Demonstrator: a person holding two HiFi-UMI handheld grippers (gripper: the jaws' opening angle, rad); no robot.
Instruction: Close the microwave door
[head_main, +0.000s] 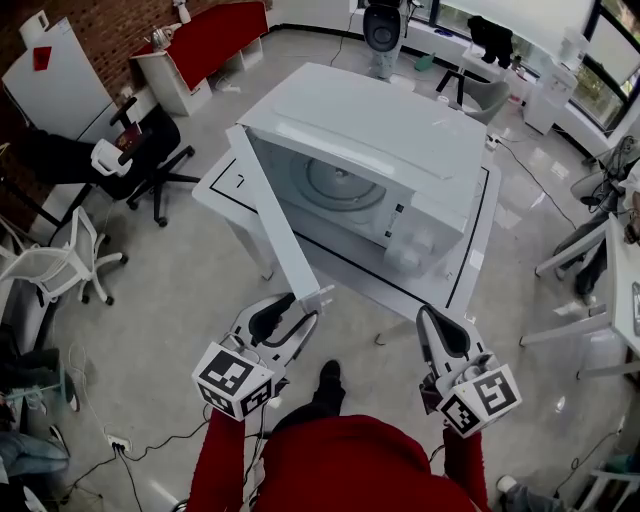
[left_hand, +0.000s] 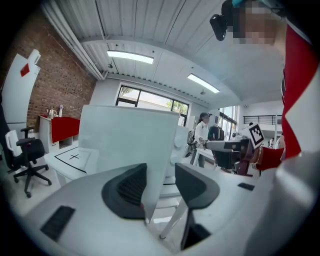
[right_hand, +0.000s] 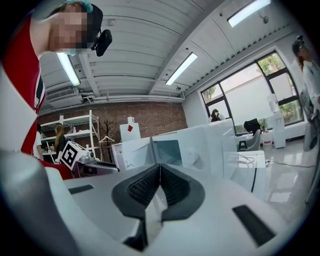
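Note:
A white microwave (head_main: 380, 150) stands on a white table (head_main: 225, 185), and its door (head_main: 275, 225) is swung wide open toward me. My left gripper (head_main: 305, 308) is at the door's free end with its jaws open. In the left gripper view the door's edge (left_hand: 150, 150) runs down between the jaws of the left gripper (left_hand: 161, 172), and the pads are not pressing on it. My right gripper (head_main: 428, 315) hangs in front of the table's right part, shut with nothing in it. The right gripper (right_hand: 160, 175) points at the microwave (right_hand: 200, 145) from a distance.
A black office chair (head_main: 150, 160) and a white chair (head_main: 60, 265) stand on the floor to the left. A red-topped cabinet (head_main: 215, 35) is at the back. Another white table (head_main: 600, 300) is at the right. A person (left_hand: 202, 132) stands far behind the microwave.

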